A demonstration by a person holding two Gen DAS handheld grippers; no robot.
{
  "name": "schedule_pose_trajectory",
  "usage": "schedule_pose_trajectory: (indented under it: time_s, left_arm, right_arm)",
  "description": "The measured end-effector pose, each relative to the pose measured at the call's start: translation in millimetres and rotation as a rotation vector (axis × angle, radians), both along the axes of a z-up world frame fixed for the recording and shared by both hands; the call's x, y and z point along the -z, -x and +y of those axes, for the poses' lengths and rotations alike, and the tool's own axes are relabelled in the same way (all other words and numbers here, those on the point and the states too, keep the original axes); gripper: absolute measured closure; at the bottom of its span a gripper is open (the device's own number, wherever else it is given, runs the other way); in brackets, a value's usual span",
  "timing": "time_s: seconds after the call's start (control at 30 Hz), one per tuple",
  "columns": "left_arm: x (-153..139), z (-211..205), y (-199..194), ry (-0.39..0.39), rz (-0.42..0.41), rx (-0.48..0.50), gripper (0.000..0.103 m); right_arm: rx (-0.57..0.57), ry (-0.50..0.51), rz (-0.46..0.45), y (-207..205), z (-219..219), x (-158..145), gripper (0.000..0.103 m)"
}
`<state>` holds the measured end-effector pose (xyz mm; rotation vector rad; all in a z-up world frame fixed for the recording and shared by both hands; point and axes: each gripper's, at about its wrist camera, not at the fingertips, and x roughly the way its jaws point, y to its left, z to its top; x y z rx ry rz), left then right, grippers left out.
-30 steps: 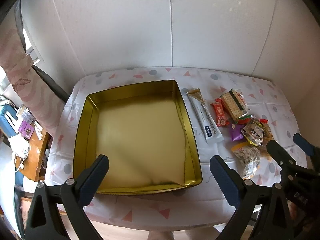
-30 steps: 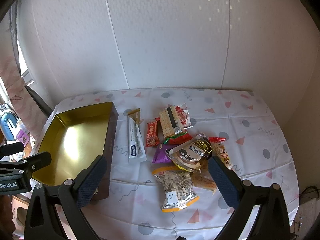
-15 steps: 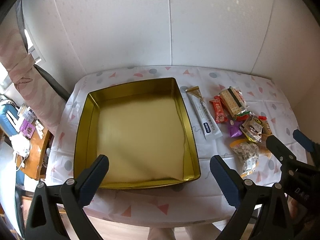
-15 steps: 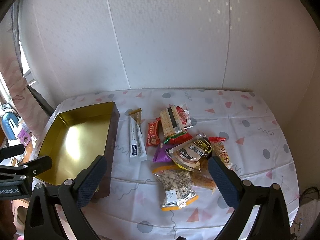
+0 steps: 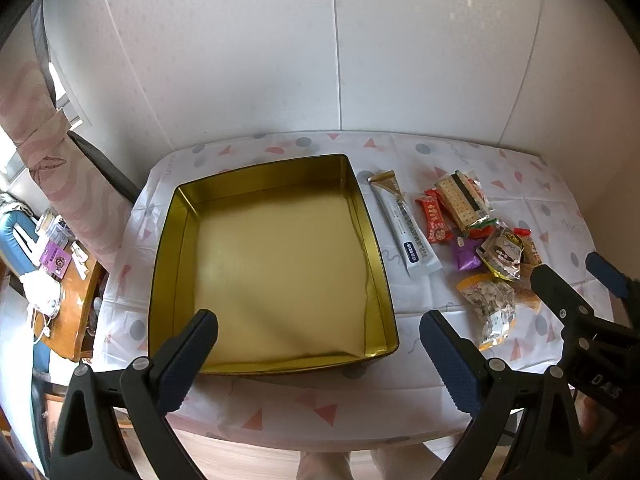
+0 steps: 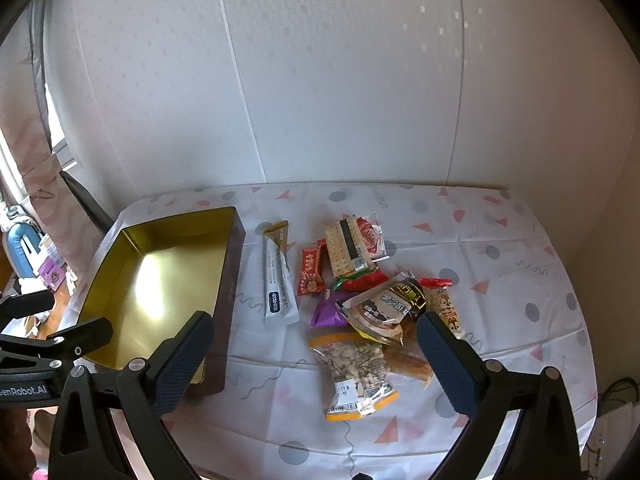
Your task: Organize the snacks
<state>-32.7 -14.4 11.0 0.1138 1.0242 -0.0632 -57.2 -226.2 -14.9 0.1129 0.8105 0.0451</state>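
Organizing snacks: start state, nothing yet sorted.
The gold tin [image 5: 276,256] at frame centre on the tabletop [image 5: 280,400] is empty; the snacks [image 6: 360,300] all lie in a heap to its right. Left claw [image 5: 318,344] and right claw [image 6: 316,352] are both spread and hold nothing. Only the right wrist view shows the tin's dark outer wall; only the left shows its whole floor.

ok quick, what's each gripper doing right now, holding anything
Left gripper: open, holding nothing, above the gold tin.
Right gripper: open, holding nothing, above the snack pile.
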Motion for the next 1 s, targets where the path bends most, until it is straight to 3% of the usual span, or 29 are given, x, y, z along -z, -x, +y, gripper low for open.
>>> schedule_pose_trajectory:
  time_s: [1.0]
  left_arm:
    - [9,-9,-14,0.004,0.026,0.01,0.001]
  right_arm:
    - [-0.002,-0.01,0.016,-12,-3,7,0.0]
